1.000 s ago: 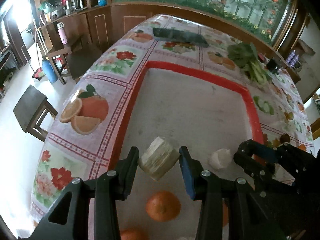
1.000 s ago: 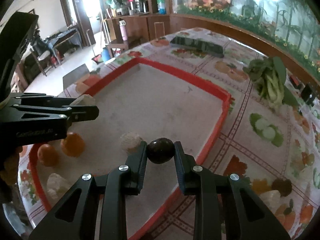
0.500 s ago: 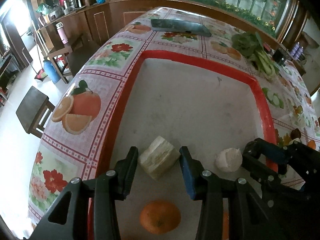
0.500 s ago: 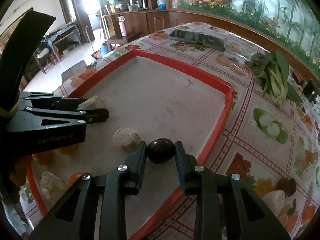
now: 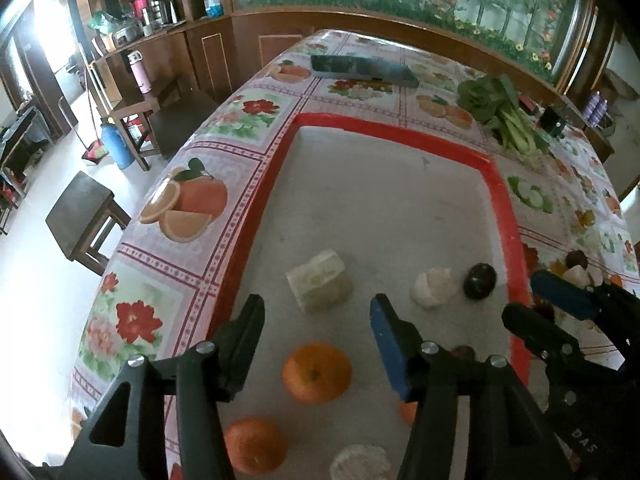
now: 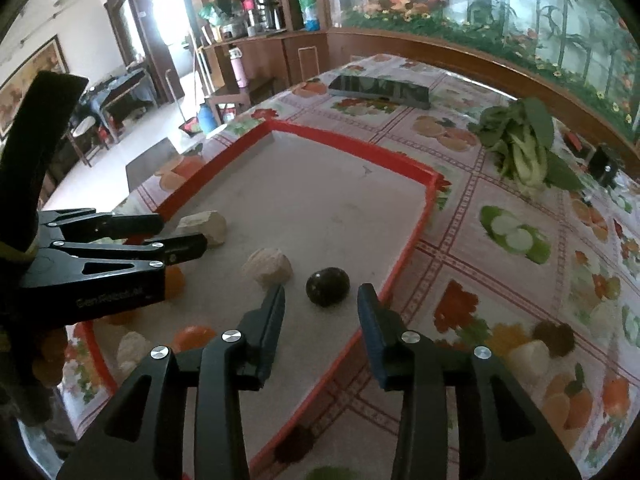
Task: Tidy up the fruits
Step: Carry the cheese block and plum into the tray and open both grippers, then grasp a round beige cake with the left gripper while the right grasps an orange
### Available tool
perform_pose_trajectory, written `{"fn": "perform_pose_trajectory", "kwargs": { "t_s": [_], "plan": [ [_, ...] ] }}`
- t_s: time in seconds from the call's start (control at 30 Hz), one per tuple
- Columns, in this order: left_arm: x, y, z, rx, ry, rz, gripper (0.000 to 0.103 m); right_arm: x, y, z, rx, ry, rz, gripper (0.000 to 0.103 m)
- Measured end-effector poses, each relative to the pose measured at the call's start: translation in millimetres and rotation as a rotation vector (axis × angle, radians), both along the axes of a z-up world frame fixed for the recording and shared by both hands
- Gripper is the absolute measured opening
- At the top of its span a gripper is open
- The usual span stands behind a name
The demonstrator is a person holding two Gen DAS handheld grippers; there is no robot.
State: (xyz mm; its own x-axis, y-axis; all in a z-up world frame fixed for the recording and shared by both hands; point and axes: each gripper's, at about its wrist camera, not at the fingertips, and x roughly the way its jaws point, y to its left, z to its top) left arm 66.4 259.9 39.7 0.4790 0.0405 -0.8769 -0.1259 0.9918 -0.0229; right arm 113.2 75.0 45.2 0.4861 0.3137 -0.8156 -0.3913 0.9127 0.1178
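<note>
Fruits are gathering at the near end of the red-rimmed tray with the pale grey floor. My left gripper has just been opening and stands spread with nothing between its pads; the pale, ridged, blocky chunk of fruit lies on the tray just ahead of it, apart from both fingers. My right gripper has also just been opening, and the dark, round, glossy fruit sits free on the tray just ahead of its tips, beside a pale knobbly round fruit.

As I see it, the risk is in backing away. The dark fruit is round and near the red rim, so a brush from a finger could roll it into its pale neighbour or against the rim. On the left, two orange tangerines lie under and behind my fingers; a careless sweep could scatter them.
</note>
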Motion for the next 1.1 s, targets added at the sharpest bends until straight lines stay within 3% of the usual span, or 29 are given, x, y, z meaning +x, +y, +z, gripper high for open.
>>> {"fn": "perform_pose_trajectory", "kwargs": {
  "t_s": [0.17, 0.33, 0.73, 1.03, 1.1],
  "plan": [
    [-10, -22, 10, -0.013, -0.017, -0.022, 0.059, -18, -19, 12, 0.009, -0.017, -0.011, 0.044],
    [-14, -70, 17, -0.002, -0.028, -0.112, 0.061, -36, -52, 13, -0.01, -0.019, -0.045, 0.049],
    [-17, -199, 7, 0.046, 0.005, -0.356, 0.066, -61, -205, -10, -0.049, 0.037, -0.319, 0.052],
    [11, -233, -7, 0.075, 0.032, -0.325, 0.066, -49, -283, -25, -0.059, 0.07, -0.451, 0.057],
    [17, -238, -11, 0.087, 0.035, -0.32, 0.066, -45, -290, -28, -0.04, 0.079, -0.463, 0.066]
  ]
}}
